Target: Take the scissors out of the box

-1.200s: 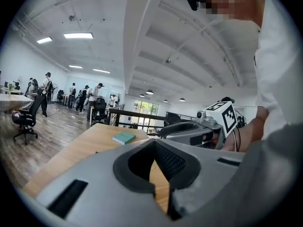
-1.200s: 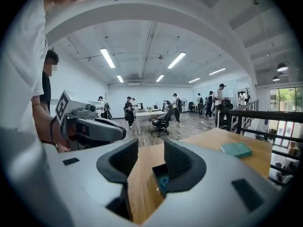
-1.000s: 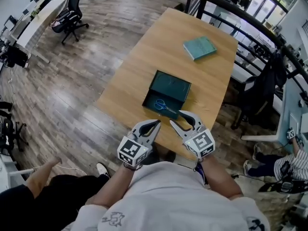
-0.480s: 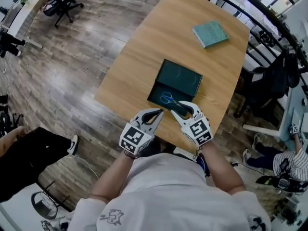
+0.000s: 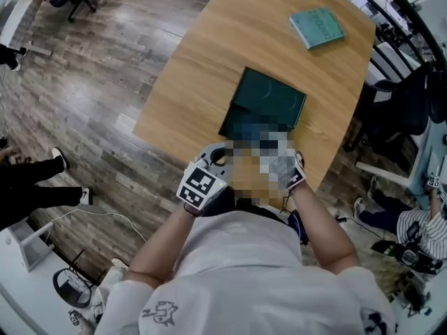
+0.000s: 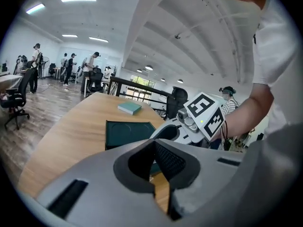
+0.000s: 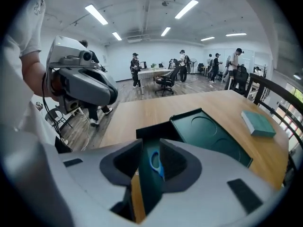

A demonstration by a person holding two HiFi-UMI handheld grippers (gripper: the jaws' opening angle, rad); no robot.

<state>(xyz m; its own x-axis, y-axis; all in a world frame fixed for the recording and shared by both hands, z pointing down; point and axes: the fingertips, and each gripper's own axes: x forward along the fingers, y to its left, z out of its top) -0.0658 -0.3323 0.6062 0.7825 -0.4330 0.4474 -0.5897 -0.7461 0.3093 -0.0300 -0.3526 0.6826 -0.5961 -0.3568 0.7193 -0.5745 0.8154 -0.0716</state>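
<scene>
The left gripper [image 6: 154, 144] and right gripper [image 7: 150, 149] are now lower and farther forward, at the near edge of the box [image 7: 208, 131]. The right gripper's jaws are closing, with the blue handle of the scissors [image 7: 155, 163] between them. The person [image 5: 31, 180] nearby now stands farther up the left side.

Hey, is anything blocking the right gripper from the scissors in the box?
Nothing visible. The box is open, and the blue handle of the scissors shows between the closing jaws of the right gripper, which are not pressing on it yet.
</scene>
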